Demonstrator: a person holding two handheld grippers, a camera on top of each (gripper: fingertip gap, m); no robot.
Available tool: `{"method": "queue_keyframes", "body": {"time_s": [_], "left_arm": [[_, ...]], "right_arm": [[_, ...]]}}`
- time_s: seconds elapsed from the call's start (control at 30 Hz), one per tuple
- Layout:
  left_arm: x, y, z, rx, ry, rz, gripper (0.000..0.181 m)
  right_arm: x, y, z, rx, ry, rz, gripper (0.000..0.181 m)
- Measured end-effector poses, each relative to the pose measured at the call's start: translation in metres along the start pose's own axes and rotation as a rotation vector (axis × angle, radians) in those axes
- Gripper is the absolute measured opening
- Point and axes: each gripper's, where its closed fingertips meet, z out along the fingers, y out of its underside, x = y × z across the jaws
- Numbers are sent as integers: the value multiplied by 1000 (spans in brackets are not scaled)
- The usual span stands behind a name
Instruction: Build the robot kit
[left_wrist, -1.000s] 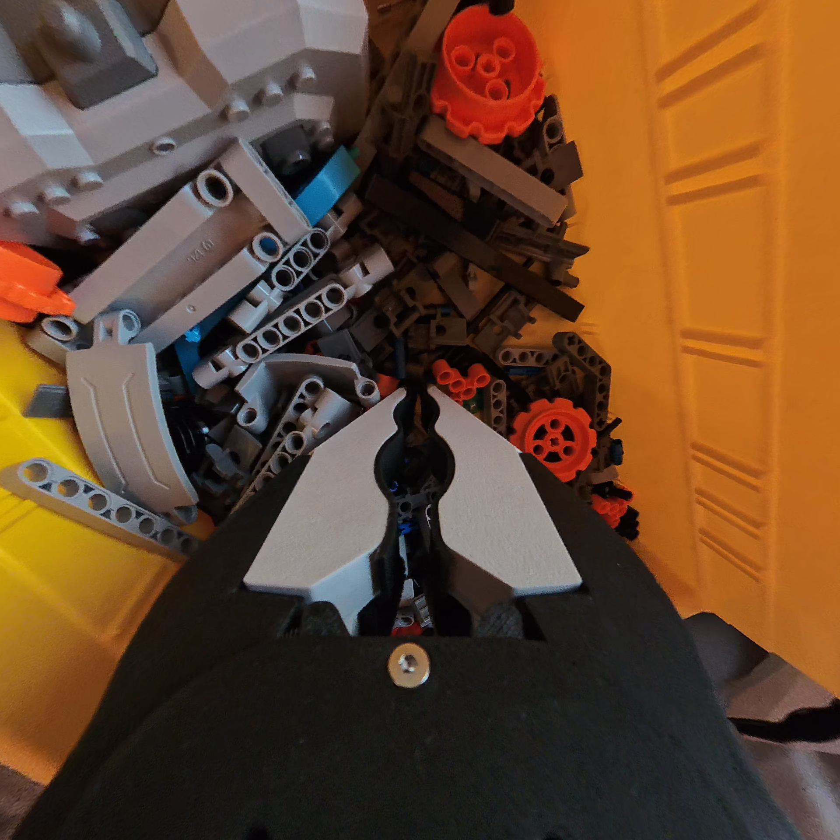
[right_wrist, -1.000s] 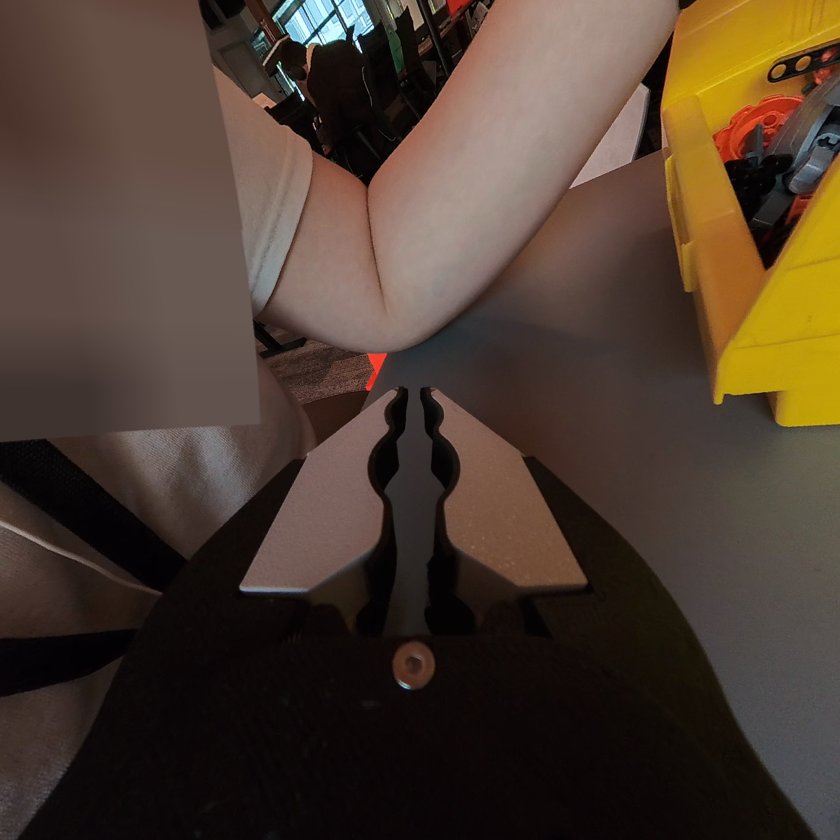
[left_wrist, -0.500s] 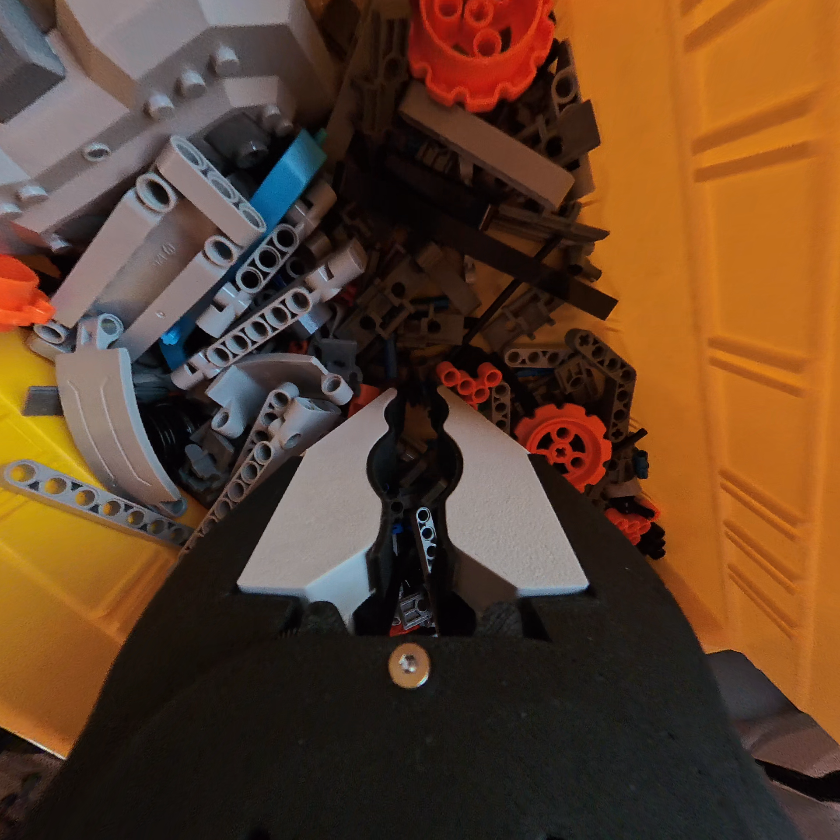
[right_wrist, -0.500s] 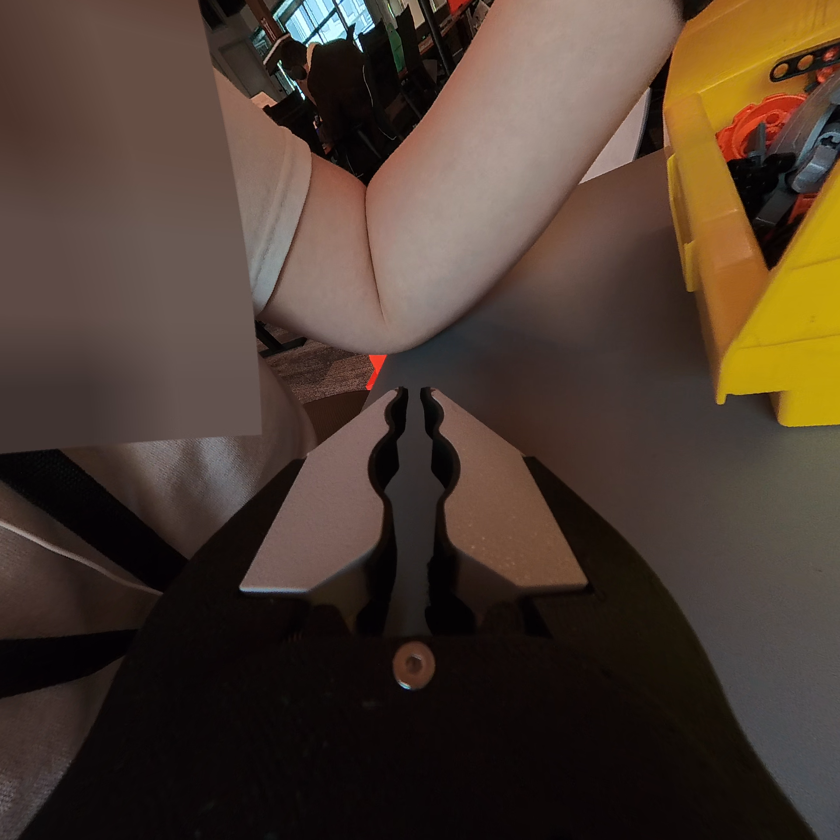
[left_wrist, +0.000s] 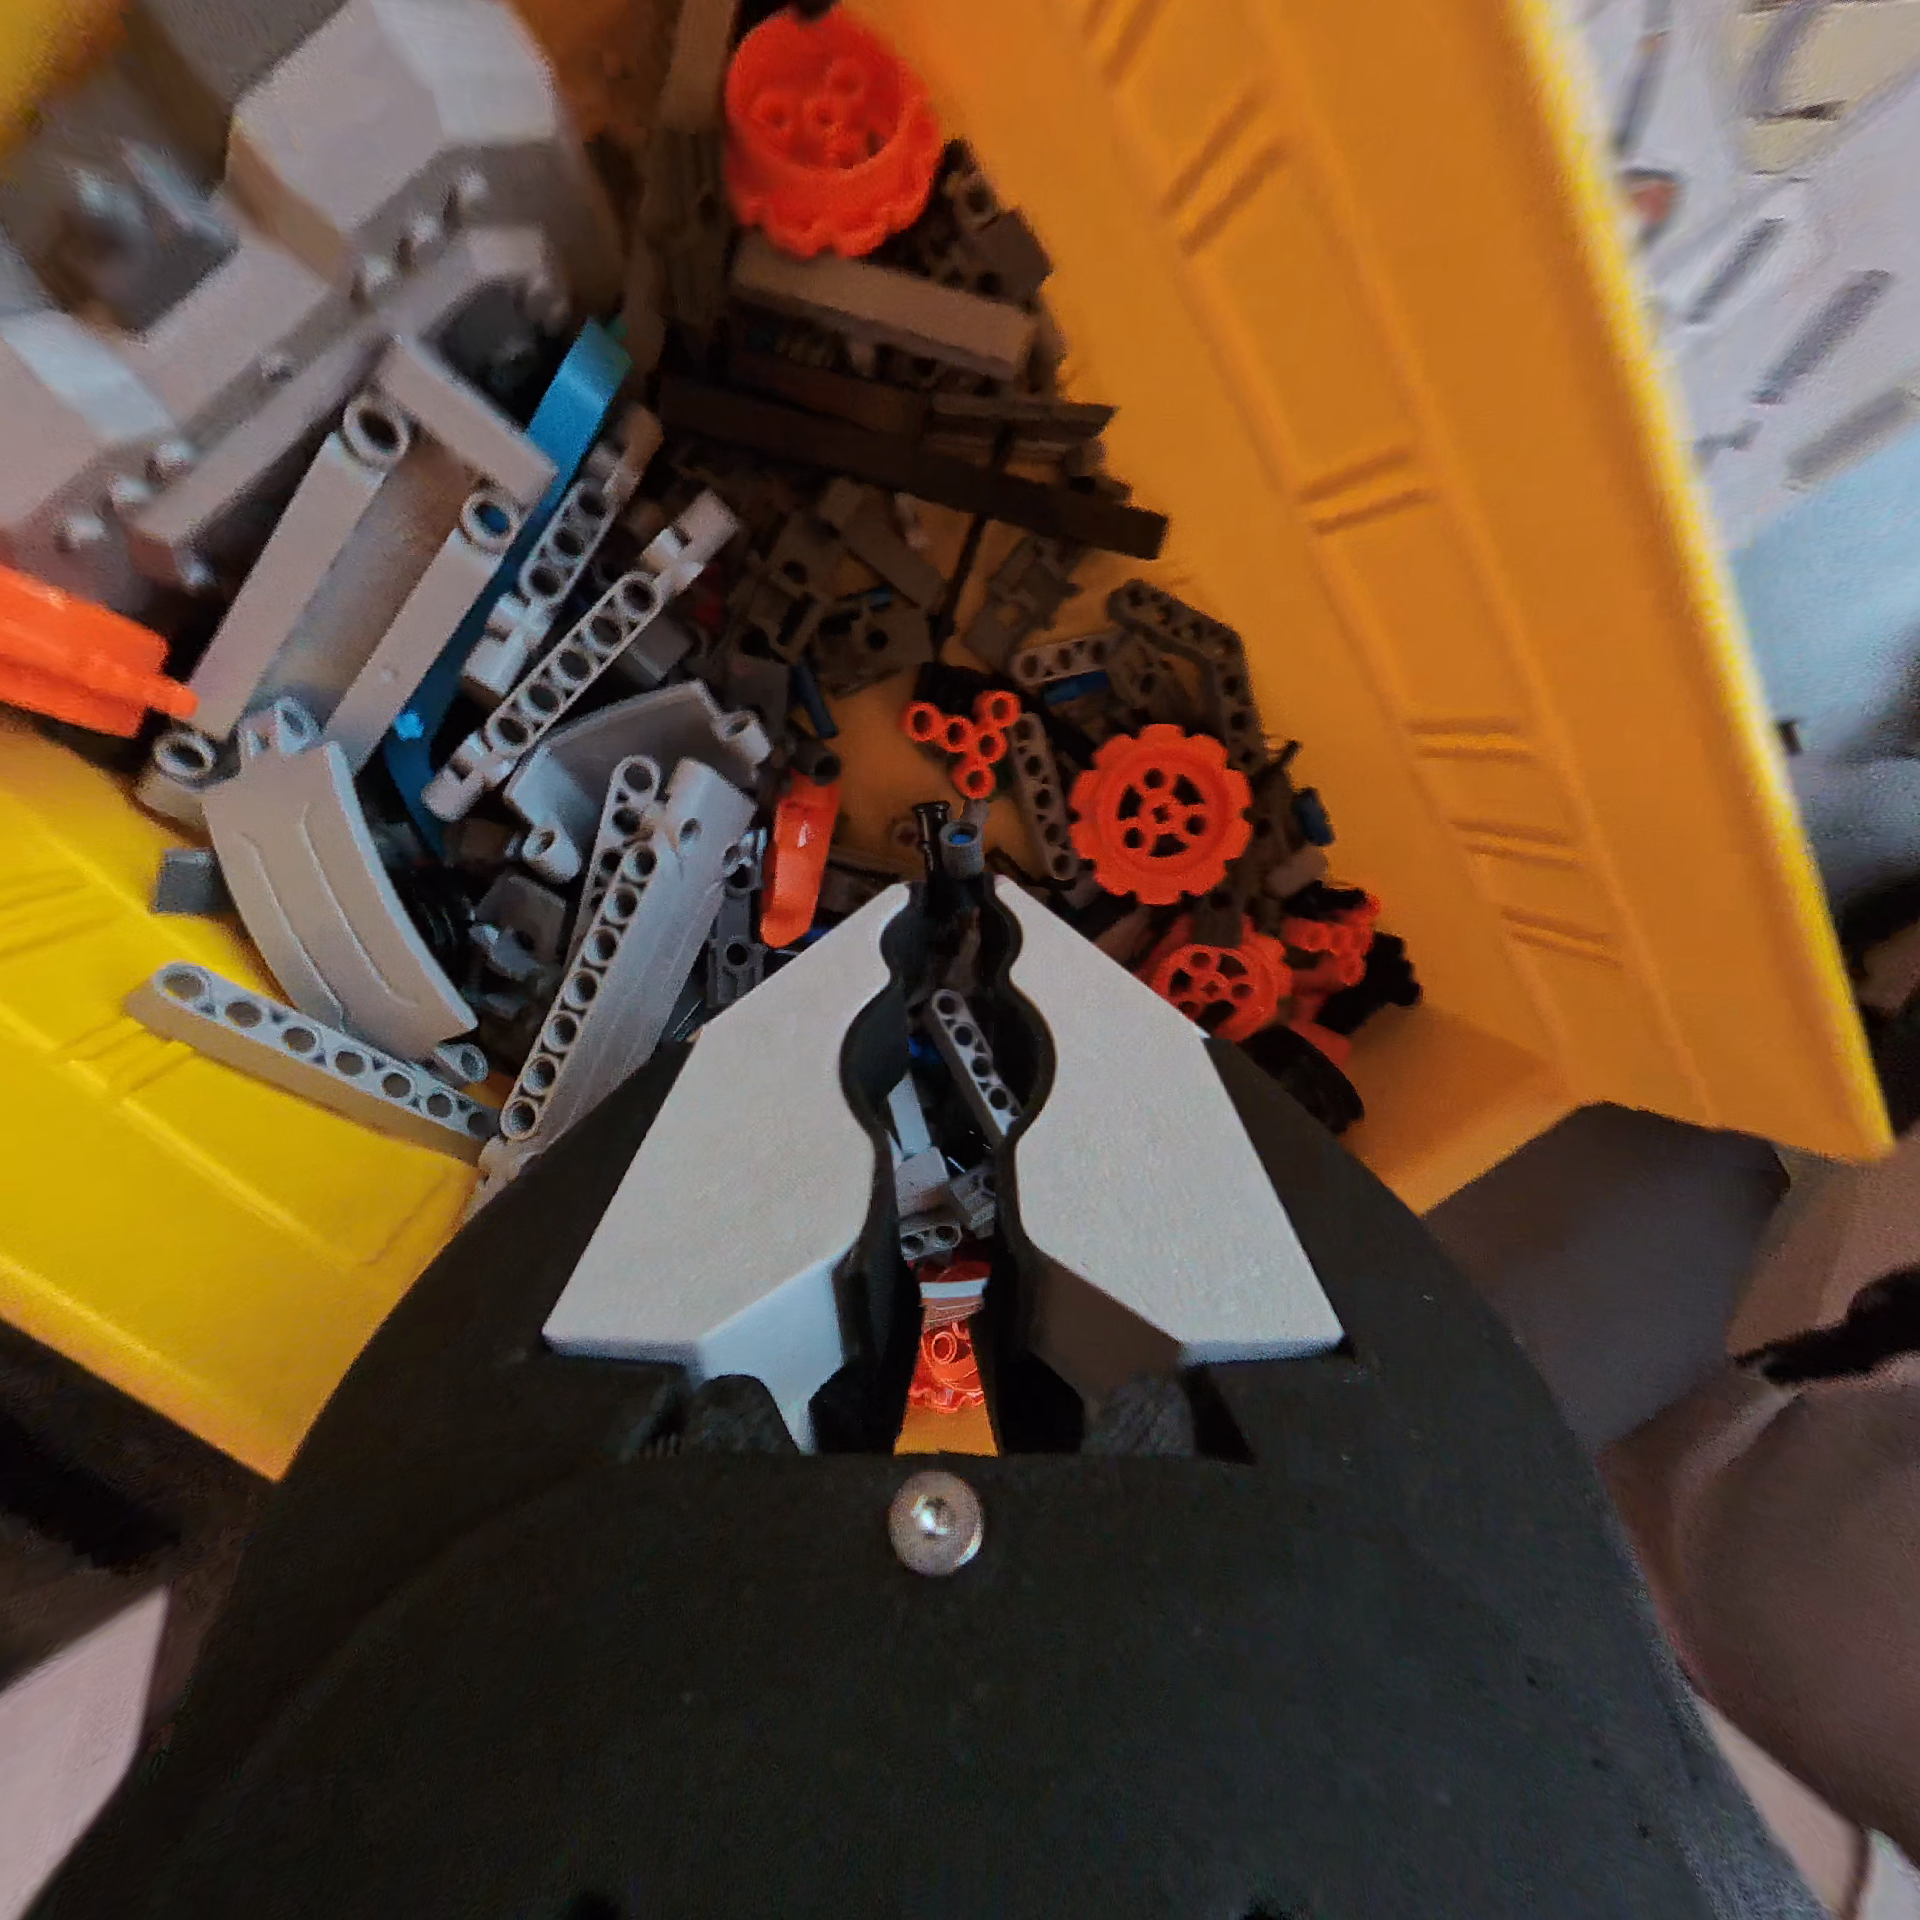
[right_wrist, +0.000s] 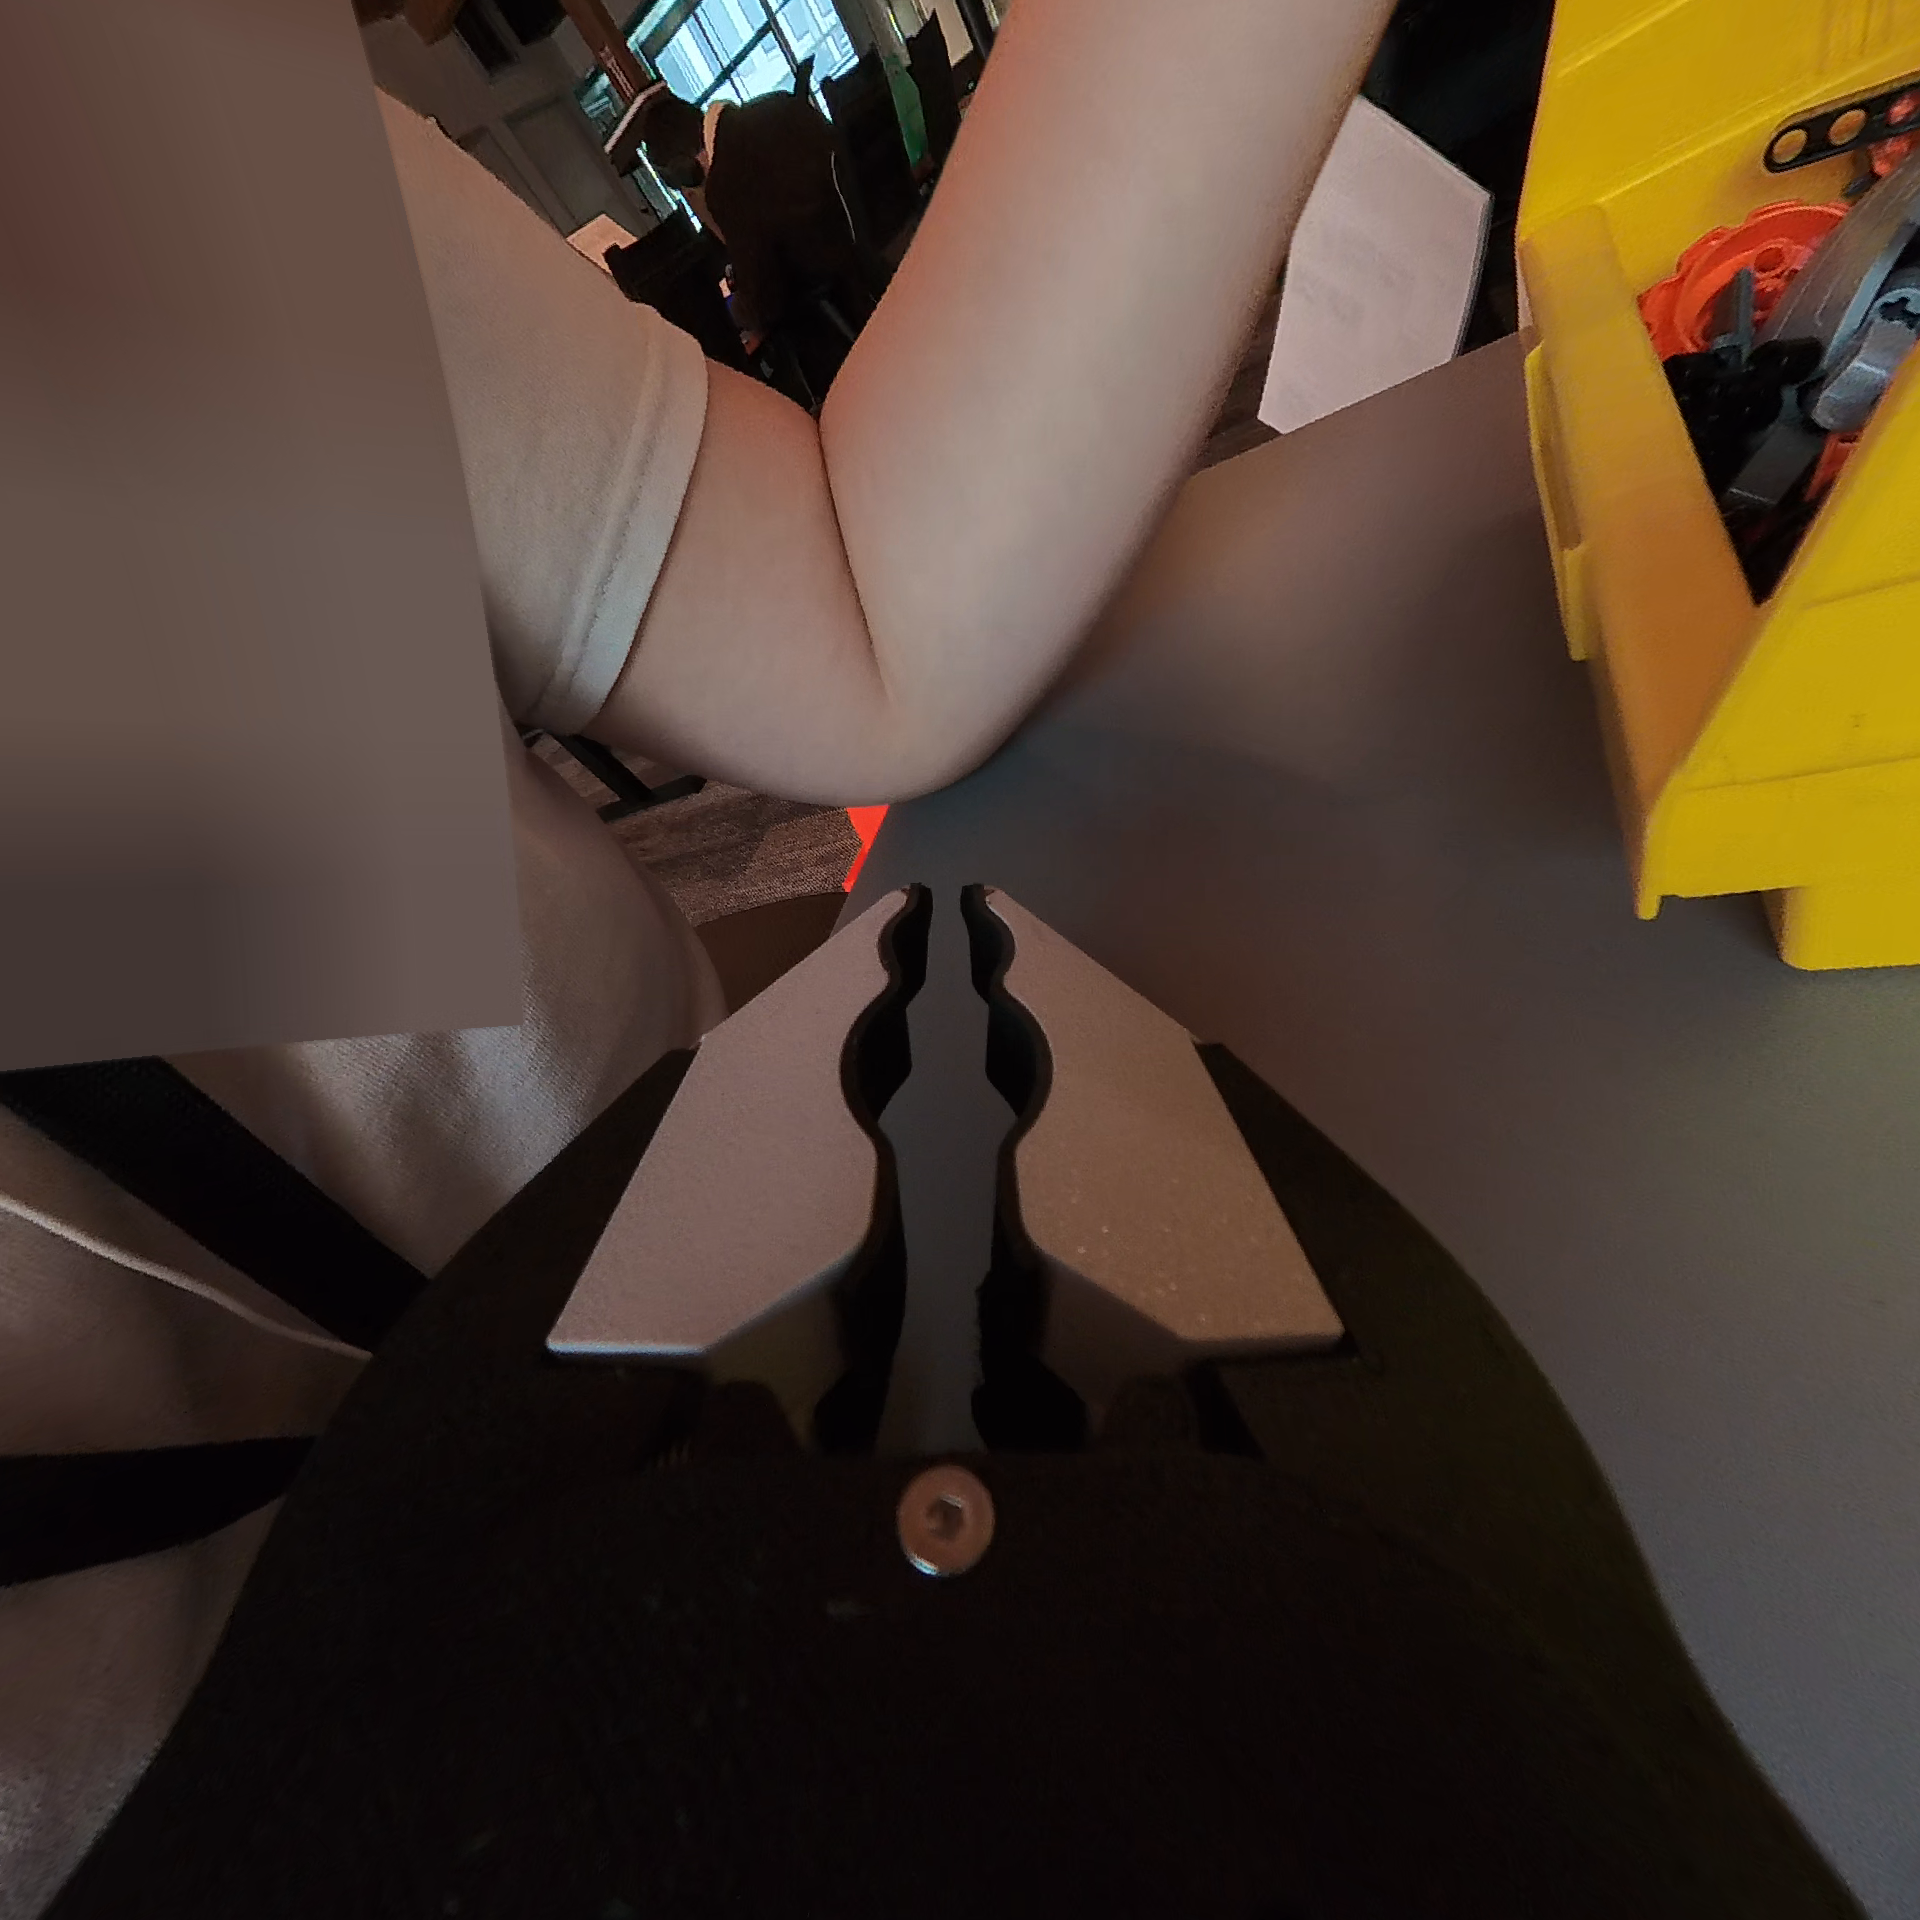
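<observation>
We hold the left gripper (left_wrist: 948, 891) over the yellow plastic bin (left_wrist: 1371, 436), its pale fingers nearly together and pinching a small dark grey connector piece with a thin black pin (left_wrist: 951, 847) that sticks out just past the tips. Below and around it lies a heap of loose plastic building parts: a large orange toothed wheel hub (left_wrist: 831, 135) at the far end, a flat orange gear (left_wrist: 1158, 812) just right of the tips, a small orange three-armed piece (left_wrist: 961, 727) above them, a smaller orange gear (left_wrist: 1216, 982) low by the bin wall, light grey perforated beams (left_wrist: 571, 665) to the left, a curved grey panel (left_wrist: 322, 894), a blue strip (left_wrist: 566, 416) and a big pale grey studded block (left_wrist: 312, 239) at upper left. Motion blur softens the far edges. Our right gripper (right_wrist: 940, 891) hovers above the grey table (right_wrist: 1403, 935), its fingers a narrow slit apart with nothing between them. A bare bent arm (right_wrist: 987, 447) rests its elbow on the table edge just ahead of it, and the yellow bin (right_wrist: 1714, 810) stands well to the right.
</observation>
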Motion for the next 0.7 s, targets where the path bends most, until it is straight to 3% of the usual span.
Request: {"method": "queue_keyframes", "body": {"time_s": [0.33, 0.5, 0.7], "left_arm": [[64, -17, -32, 162, 39, 454, 8], [65, 6, -21, 49, 19, 546, 8], [85, -7, -48, 225, 160, 562, 8]], "right_arm": [[-1, 1, 1, -8, 4, -13, 5], [-1, 1, 2, -12, 5, -16, 5], [-1, 1, 2, -10, 6, -18, 5]]}}
